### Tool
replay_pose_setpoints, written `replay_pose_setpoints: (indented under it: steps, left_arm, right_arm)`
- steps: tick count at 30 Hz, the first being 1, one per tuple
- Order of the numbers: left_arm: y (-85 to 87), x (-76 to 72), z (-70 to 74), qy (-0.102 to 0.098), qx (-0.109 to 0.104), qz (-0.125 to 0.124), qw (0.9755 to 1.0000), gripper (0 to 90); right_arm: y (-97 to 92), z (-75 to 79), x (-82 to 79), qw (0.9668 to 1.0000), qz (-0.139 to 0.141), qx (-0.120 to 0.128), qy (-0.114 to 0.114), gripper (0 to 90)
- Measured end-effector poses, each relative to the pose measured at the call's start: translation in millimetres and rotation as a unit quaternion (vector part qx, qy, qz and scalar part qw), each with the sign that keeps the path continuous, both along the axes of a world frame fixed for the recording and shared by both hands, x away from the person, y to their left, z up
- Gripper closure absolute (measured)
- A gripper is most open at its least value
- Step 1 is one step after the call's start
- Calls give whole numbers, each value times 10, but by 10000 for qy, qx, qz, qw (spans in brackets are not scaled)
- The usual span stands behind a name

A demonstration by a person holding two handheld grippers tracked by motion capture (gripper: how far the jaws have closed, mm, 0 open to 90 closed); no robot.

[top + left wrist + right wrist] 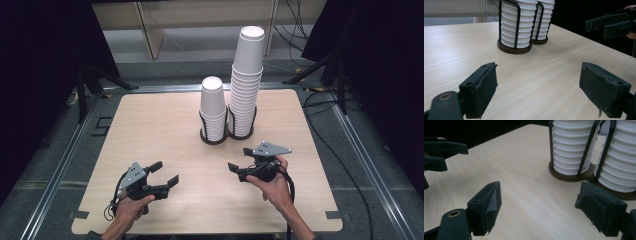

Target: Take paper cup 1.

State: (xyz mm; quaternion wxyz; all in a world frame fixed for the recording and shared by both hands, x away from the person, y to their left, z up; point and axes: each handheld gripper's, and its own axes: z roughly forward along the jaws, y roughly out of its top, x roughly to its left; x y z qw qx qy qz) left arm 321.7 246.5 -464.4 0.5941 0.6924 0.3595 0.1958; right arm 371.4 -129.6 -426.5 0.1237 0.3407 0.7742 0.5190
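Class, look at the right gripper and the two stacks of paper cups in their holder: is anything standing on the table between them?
Nothing visible. Bare table lies between the right gripper and the cup stacks; its jaws stand open and empty. The wire holder rings the cups.

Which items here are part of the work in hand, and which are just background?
In the job:
- short cup stack
- tall cup stack
- wire cup holder
- left hand-held gripper, open
- right hand-held gripper, open

Lying about:
- wooden shelf frame
- floor cables
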Motion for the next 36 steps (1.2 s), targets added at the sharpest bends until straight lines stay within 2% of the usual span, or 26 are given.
replay_pose_setpoints:
  steps: [1, 2, 3, 4, 6, 7, 8, 11, 12, 13, 14, 15, 17, 20, 21, 22, 23, 24, 26, 27, 28, 29, 32, 33, 34, 36]
  left_arm:
    - [6, 6, 3, -41, 56, -15, 10000, 140]
    - [11, -4, 9, 15, 109, 24, 9999, 140]
    - [11, -4, 9, 15, 109, 24, 9999, 140]
    - [9, 2, 7, -20, 82, 18, 10000, 140]
    - [11, 2, 7, -26, 85, 17, 10000, 140]
    - [14, 3, 8, -32, 91, 19, 10000, 140]
    - [4, 6, -2, -15, -11, 14, 10000, 140]
    - [6, 8, -1, -26, -3, 17, 10000, 140]
    - [6, 10, 0, -35, 1, 16, 10000, 140]
    - [7, 10, 0, -37, 9, 18, 10000, 140]
    - [19, 12, 8, -59, 121, 25, 9999, 140]
    - [20, 12, 9, -59, 129, 29, 9999, 140]
    - [16, 18, 3, -83, 75, 11, 9999, 140]
    - [13, 13, 2, -41, 28, 22, 10000, 140]
    - [12, 12, 0, -21, 19, 26, 10000, 140]
    - [12, 12, 0, -21, 19, 26, 10000, 140]
    - [15, 16, 3, -51, 65, 14, 10000, 140]
    - [20, 13, 12, -44, 153, 25, 9999, 140]
    - [17, 9, 14, -26, 160, 27, 9999, 140]
    - [12, 10, 10, -43, 122, 8, 9999, 140]
    - [-3, 9, 1, -27, -4, 3, 10000, 140]
    - [8, 9, 4, -46, 63, -5, 10000, 140]
    - [14, 17, 5, -59, 73, -1, 10000, 140]
    - [23, 18, 10, -76, 148, 0, 9999, 140]
    - [13, 11, 4, -26, 30, 10, 10000, 140]
    - [14, 13, 7, -35, 46, 5, 10000, 140]
  right_arm:
    - [-7, 16, 24, 9999, 33, -15, -98, 200]
    - [4, 25, 39, 9999, 59, 39, -84, 200]
    - [4, 25, 39, 9999, 59, 39, -84, 200]
    - [5, 60, 59, 9998, 15, -73, -158, 201]
    - [21, 67, 58, 10000, 17, 12, -63, 201]
    - [30, 95, 86, 10000, 27, -22, -81, 202]
    - [32, 104, 97, 10000, 52, -39, -73, 204]
    - [56, 119, 131, 9999, 122, -13, -106, 212]
    - [49, 141, 136, 9997, 74, -138, -168, 211]
    - [67, 142, 157, 9997, 123, -57, -210, 211]
    - [70, 168, 173, 9996, 59, -113, -269, 211]
    - [79, 187, 175, 9999, 62, -79, -125, 211]
    - [92, 207, 204, 9999, 103, -17, -135, 210]
    - [105, 253, 232, 9998, 74, -64, -164, 209]
    - [113, 263, 233, 9999, 63, 3, -89, 209]
    - [113, 263, 233, 9999, 63, 3, -89, 209]
    - [109, 279, 262, 9997, 116, -30, -229, 209]
    - [108, 305, 280, 9996, 124, 7, -236, 208]
    - [113, 317, 277, 9998, 68, 35, -168, 208]
    - [108, 330, 285, 9998, 64, 5, -179, 207]
    - [116, 331, 299, 9998, 97, 84, -174, 207]
    - [112, 341, 308, 9997, 109, 53, -203, 208]
    - [124, 350, 334, 9997, 108, 128, -173, 207]
    - [121, 354, 341, 9996, 95, 87, -239, 208]
    - [129, 357, 344, 9997, 121, 104, -198, 207]
    - [131, 367, 337, 9998, 94, 68, -141, 208]
